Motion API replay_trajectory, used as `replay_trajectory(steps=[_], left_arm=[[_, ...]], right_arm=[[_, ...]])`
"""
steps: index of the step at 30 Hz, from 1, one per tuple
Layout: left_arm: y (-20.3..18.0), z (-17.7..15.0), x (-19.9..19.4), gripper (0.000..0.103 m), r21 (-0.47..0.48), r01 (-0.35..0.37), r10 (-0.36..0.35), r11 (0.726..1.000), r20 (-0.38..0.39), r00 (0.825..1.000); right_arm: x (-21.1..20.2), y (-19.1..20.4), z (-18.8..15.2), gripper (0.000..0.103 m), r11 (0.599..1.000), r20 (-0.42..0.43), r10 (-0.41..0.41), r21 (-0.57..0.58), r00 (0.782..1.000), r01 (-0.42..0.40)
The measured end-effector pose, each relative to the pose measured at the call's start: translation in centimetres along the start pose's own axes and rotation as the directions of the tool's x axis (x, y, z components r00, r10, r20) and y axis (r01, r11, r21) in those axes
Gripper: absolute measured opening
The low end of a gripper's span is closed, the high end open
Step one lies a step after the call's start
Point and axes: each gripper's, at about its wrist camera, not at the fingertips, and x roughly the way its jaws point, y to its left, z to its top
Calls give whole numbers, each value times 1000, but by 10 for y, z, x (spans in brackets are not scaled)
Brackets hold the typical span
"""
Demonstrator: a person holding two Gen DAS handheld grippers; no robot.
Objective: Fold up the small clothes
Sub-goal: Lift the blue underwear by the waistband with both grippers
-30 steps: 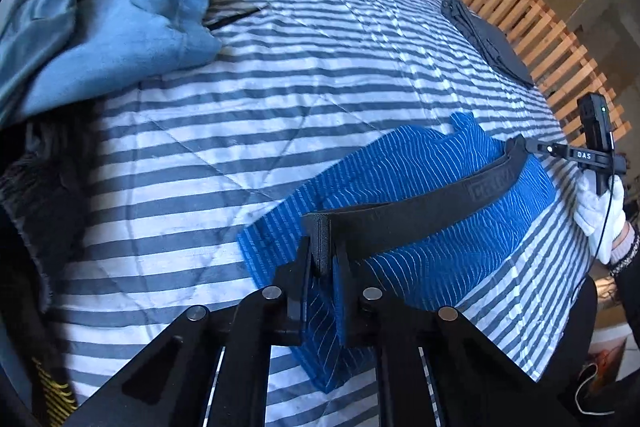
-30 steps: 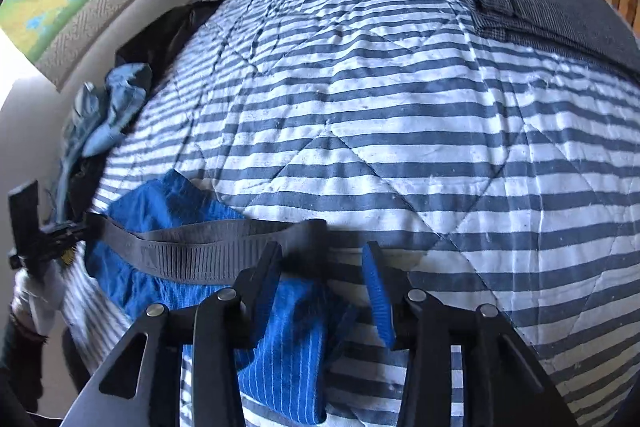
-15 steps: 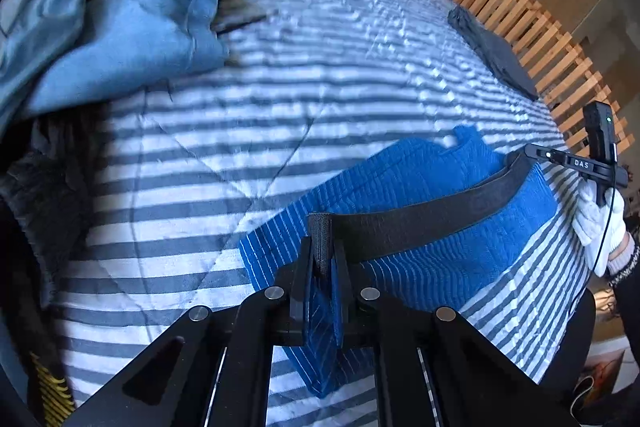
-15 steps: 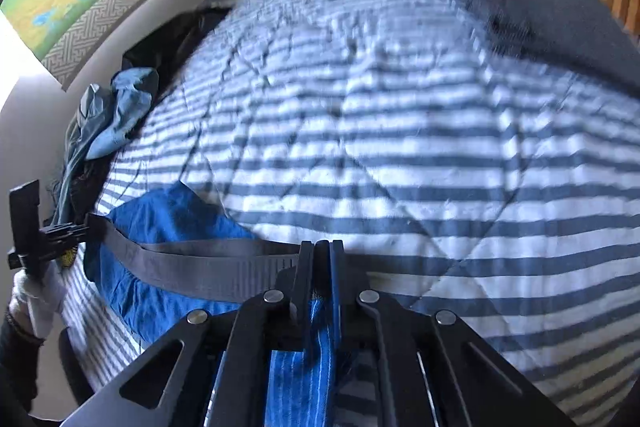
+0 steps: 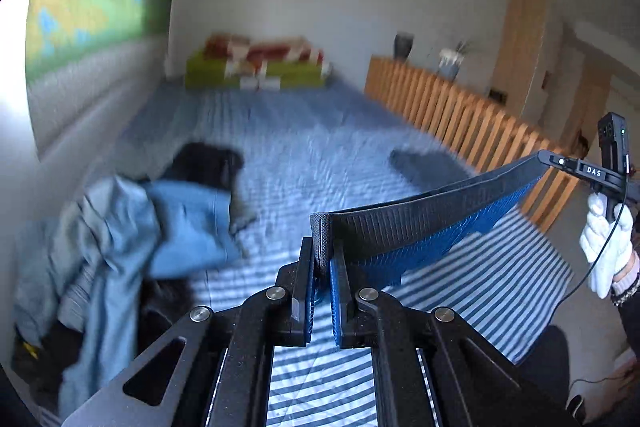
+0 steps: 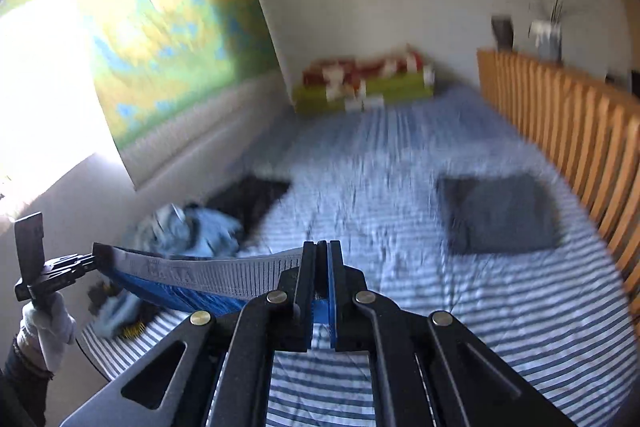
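Note:
Blue striped boxer shorts (image 5: 424, 247) with a dark grey waistband (image 5: 420, 217) hang stretched in the air above the striped bed. My left gripper (image 5: 322, 247) is shut on one end of the waistband. My right gripper (image 6: 322, 267) is shut on the other end; the waistband (image 6: 208, 277) runs from it to the left. Each view shows the other gripper: the right one (image 5: 560, 161) in a white-gloved hand (image 5: 604, 247), the left one (image 6: 86, 261) likewise. The blue cloth (image 6: 172, 297) droops below the band.
A heap of light blue and black clothes (image 5: 120, 227) lies on the left of the striped bedspread (image 6: 420, 267). A folded grey garment (image 6: 496, 215) rests at the right, near the wooden slatted rail (image 6: 568, 123). Green and red pillows (image 5: 260, 67) lie at the far end.
My right gripper shut on the waistband. Both grippers then lifted the shorts off the bed, and the views swung up from the bedspread to the far wall.

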Motion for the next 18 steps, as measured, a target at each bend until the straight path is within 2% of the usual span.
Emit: replay_trajectory(steps=[4,7,9,13,15,18], left_arm=[[-26,14,-63,6,67,-3,-2,998,87,996],[-32,20,-81,6,72,11,-18,997,100,995],[-30,20,-78,6,61,20,-25,998,80,996],[-13,4,-31,6,26,31,-30,999,-4,1000],[5,-10,11,6,-24,41,-43,999,-73,996],[35,-36,93,7,-82,44,-60,996,-200,978]], right_arm=[[-60,17,14,4,1000,99,18,-20,995,-16],[-79,26,19,4,999,113,8,-45,994,-3],[-74,27,18,4,999,98,-8,-53,995,13],[-34,8,1,4,1000,13,-30,-8,999,30],[2,-8,-13,4,999,-55,-43,22,998,45],[75,-30,-40,4,995,-185,-90,22,979,96]])
